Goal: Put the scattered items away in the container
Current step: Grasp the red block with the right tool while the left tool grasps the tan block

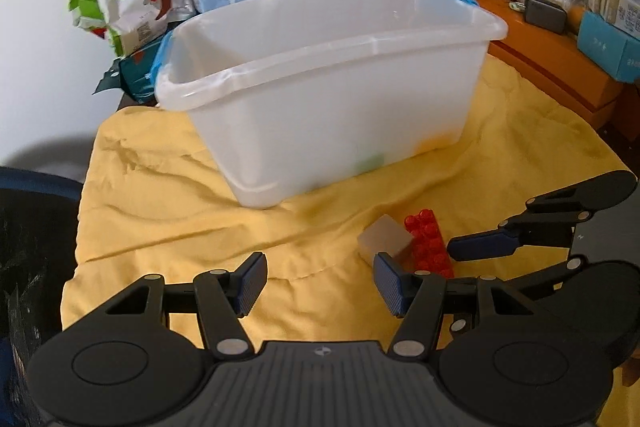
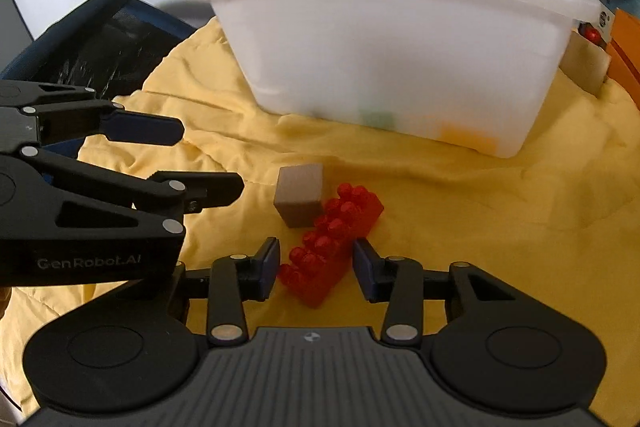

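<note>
Red brick (image 2: pixel 330 247) between the part-open right tongs (image 2: pixel 316 267), pads not touching.

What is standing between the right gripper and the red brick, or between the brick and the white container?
Nothing visible blocks the right gripper: the red brick already lies between its open jaws. A grey cube touches the brick's far end, on the side toward the white container, so lifting over it and the tall wall seems safer.

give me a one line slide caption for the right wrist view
Right gripper straddles a red brick beside a grey block on yellow cloth, white bin behind.
</note>
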The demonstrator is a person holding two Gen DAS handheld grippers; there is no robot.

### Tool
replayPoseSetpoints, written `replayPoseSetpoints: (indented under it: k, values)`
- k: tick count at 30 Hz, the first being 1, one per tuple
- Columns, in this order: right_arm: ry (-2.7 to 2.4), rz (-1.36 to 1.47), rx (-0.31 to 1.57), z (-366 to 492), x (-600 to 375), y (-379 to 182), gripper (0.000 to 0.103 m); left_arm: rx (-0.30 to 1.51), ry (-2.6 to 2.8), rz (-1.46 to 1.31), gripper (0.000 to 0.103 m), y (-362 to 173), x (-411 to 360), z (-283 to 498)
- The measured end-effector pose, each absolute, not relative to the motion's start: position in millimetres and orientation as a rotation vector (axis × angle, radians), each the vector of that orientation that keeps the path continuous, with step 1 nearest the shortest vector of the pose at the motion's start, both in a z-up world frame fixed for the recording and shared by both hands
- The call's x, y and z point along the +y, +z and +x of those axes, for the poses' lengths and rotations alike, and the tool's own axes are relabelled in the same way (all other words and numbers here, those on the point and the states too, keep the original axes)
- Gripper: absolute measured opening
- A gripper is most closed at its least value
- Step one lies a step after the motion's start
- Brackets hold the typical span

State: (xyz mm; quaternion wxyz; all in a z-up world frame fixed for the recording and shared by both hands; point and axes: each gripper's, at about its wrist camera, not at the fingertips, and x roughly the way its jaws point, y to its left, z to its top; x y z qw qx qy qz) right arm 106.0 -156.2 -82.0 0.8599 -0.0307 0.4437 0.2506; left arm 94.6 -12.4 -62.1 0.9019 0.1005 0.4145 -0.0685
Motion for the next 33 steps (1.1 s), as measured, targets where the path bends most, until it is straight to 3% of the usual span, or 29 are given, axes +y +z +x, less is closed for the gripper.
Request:
replayPoseSetpoints:
  k: [4,6,11,19,28,30,32,33]
  values:
    - [0.450,-0.052,0.963,112,-154,-84,0.052,0.845,-0.104,0.180,0.063,-58,-3,90]
    - [0.441,-0.042,0.982,112,-154,-91,0.050,0.844,-0.102,0.171,0.063,-56,0,87]
    - [0.426,0.005,0.947,107,-166,-90,0.028,0.844,-0.127,0.179,0.063,-56,0,84]
    - [0.372,-0.020,0.893,101,-202,-73,0.027,0.861,-0.224,0.255,0.063,-82,-37,93]
    - [0.327,-0.041,0.949,100,-221,-92,0.027,0.872,-0.227,0.236,0.062,-103,-60,116]
    - [0.326,-0.050,0.945,100,-219,-93,0.028,0.873,-0.232,0.236,0.056,-106,-59,119]
    - [0.329,-0.059,0.939,101,-217,-92,0.031,0.871,-0.239,0.234,0.043,-109,-59,121]
    - [0.330,-0.063,0.936,101,-216,-92,0.031,0.868,-0.239,0.235,0.043,-110,-58,121]
